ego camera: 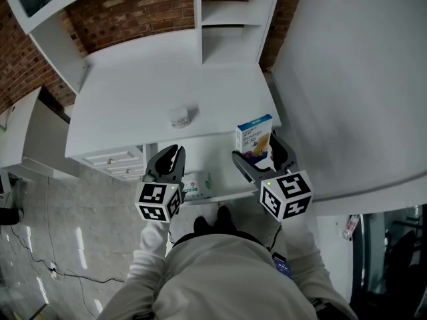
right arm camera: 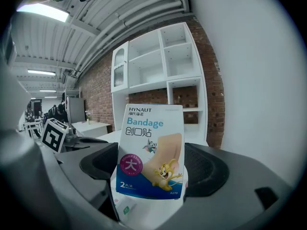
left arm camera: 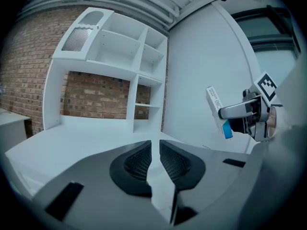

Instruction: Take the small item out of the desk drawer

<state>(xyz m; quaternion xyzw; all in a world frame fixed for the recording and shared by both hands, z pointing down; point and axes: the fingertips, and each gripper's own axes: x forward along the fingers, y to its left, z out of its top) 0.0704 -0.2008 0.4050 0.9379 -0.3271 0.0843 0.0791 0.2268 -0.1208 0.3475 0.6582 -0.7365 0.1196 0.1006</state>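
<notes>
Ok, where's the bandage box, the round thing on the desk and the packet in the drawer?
bandage box (right arm camera: 151, 152): right gripper view, its printed front.
round thing (ego camera: 180, 117): head view, its top.
packet (ego camera: 197, 184): head view, its green-and-white face.

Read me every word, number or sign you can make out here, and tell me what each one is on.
All on the bandage box:
"HYNAUT"
"Bandage"
"创口贴"
"大"
"2"
"A170"
Ring text round "大": too small to read.
Packet in the drawer: print too small to read.
</notes>
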